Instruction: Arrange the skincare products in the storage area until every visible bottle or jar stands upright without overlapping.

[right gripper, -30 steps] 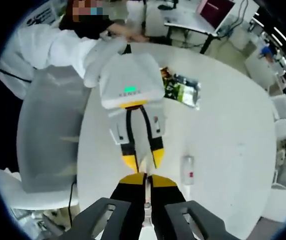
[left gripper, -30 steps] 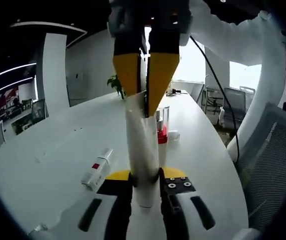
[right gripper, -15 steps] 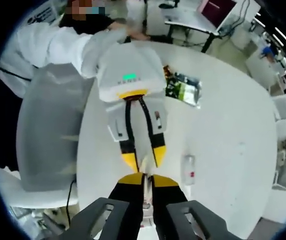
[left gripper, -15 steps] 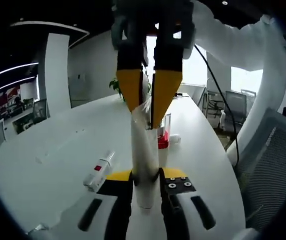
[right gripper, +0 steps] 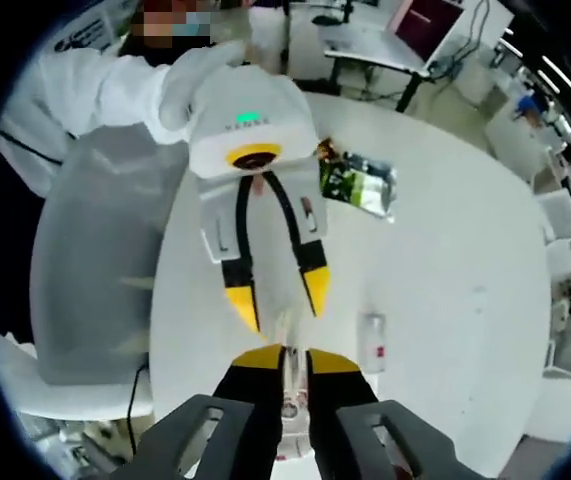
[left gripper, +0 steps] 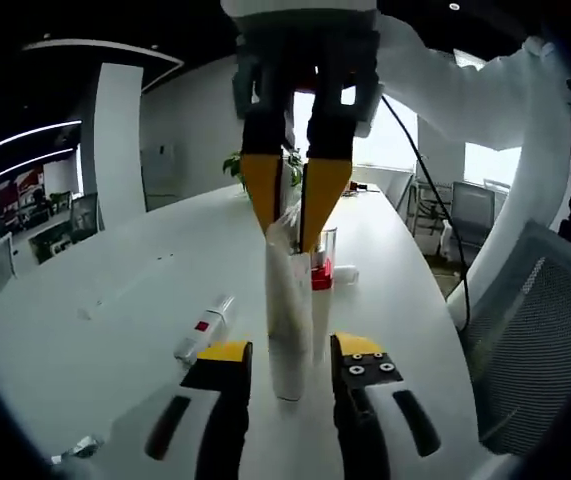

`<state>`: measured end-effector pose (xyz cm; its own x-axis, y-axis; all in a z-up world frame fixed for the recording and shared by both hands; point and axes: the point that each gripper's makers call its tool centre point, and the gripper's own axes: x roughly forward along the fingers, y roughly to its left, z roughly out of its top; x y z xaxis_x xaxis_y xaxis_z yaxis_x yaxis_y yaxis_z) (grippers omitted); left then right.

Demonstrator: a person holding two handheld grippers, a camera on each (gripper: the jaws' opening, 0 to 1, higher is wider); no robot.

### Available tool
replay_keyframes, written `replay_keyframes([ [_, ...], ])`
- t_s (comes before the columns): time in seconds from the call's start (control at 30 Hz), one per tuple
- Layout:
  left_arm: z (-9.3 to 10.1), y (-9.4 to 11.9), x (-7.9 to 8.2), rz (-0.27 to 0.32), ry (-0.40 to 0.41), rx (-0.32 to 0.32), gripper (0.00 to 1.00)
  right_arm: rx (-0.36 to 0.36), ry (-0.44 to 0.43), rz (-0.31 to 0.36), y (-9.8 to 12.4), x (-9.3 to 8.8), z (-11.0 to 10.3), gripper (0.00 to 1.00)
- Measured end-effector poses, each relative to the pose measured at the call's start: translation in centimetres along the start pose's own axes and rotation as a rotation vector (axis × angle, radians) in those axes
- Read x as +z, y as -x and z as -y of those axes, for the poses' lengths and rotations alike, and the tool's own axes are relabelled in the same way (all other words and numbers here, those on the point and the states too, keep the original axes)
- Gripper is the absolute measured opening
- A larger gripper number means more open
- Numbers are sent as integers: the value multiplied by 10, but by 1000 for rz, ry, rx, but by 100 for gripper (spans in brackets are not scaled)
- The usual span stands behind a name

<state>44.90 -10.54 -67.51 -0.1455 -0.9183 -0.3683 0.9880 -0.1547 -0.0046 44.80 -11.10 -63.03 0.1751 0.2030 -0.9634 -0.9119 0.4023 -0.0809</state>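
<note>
A white tube (left gripper: 290, 320) stands upright on the white table (left gripper: 115, 300). My right gripper (left gripper: 290, 238) comes down from above and is shut on the tube's crimped top. My left gripper (left gripper: 291, 350) is open, its yellow fingertips (left gripper: 225, 352) apart on either side of the tube's base. In the right gripper view my right gripper (right gripper: 290, 358) pinches the tube (right gripper: 285, 335), with the open left gripper (right gripper: 277, 298) beyond it. A second white tube with a red label (left gripper: 203, 328) lies flat to the left. A clear jar with a red part (left gripper: 323, 262) stands just behind.
A green packet (right gripper: 360, 185) lies farther along the table (right gripper: 465, 300). A grey mesh chair (right gripper: 95, 260) stands at the table's edge beside a person in white sleeves (right gripper: 95, 90). The lying tube (right gripper: 373, 340) is right of my jaws. More chairs (left gripper: 470, 210) stand beyond.
My left gripper has opened and let go of the tube's base, drawing back slightly. The right gripper still holds the tube's top, and the tube stays upright.
</note>
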Motion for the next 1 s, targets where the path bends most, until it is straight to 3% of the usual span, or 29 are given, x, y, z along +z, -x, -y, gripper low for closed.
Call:
replay_keyframes([
  [0.37, -1, 25, 1, -22, 23, 56, 40, -36, 0, 66, 17, 2, -6, 11],
  [0.57, -2, 42, 15, 3, 42, 114, 45, -76, -29, 133, 28, 4, -8, 20],
  [0.67, 2, 49, 24, 11, 32, 134, 50, -88, -41, 156, 30, 2, -11, 25],
  [1.0, 8, 65, 25, -33, 24, 192, 72, -139, -92, 242, 36, -5, -15, 44],
])
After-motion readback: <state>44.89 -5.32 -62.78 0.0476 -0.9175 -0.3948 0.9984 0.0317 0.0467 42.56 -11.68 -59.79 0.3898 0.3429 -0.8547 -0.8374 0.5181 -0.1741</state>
